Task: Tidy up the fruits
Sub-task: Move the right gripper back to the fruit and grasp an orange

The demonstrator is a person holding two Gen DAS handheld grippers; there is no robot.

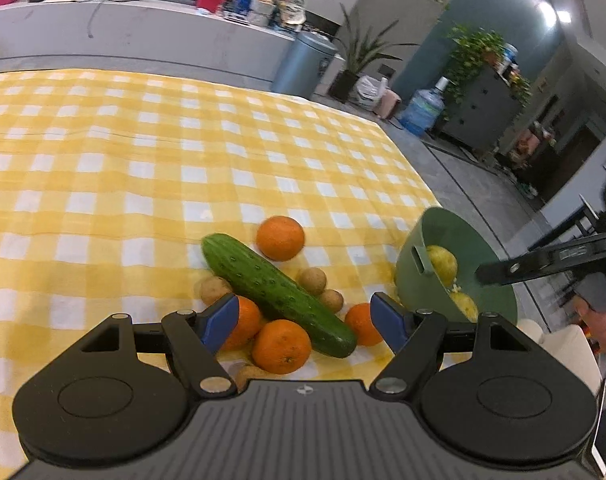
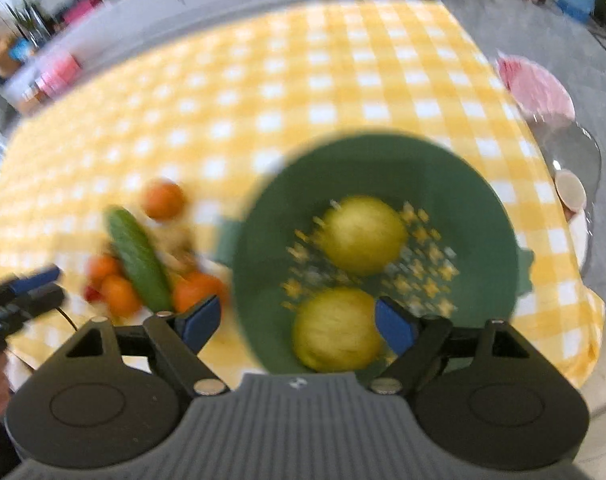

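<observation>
Left wrist view: left gripper [image 1: 305, 322] at frame bottom, jaws spread wide, gripping nothing, poised over produce pile. Cucumber [image 1: 277, 294] lies diagonally across oranges [image 1: 281, 346] and small brown potatoes [image 1: 312, 281]; lone orange [image 1: 280, 238] just beyond. Green basket [image 1: 431, 264] at right, two yellow-green fruits inside. All on yellow checked tablecloth [image 1: 143, 152].
Right wrist view, blurred: right gripper [image 2: 299, 326] spread wide, empty, above basket [image 2: 475, 216]; near fruit [image 2: 337, 330] lower centre, second fruit [image 2: 363, 234] beyond.
</observation>
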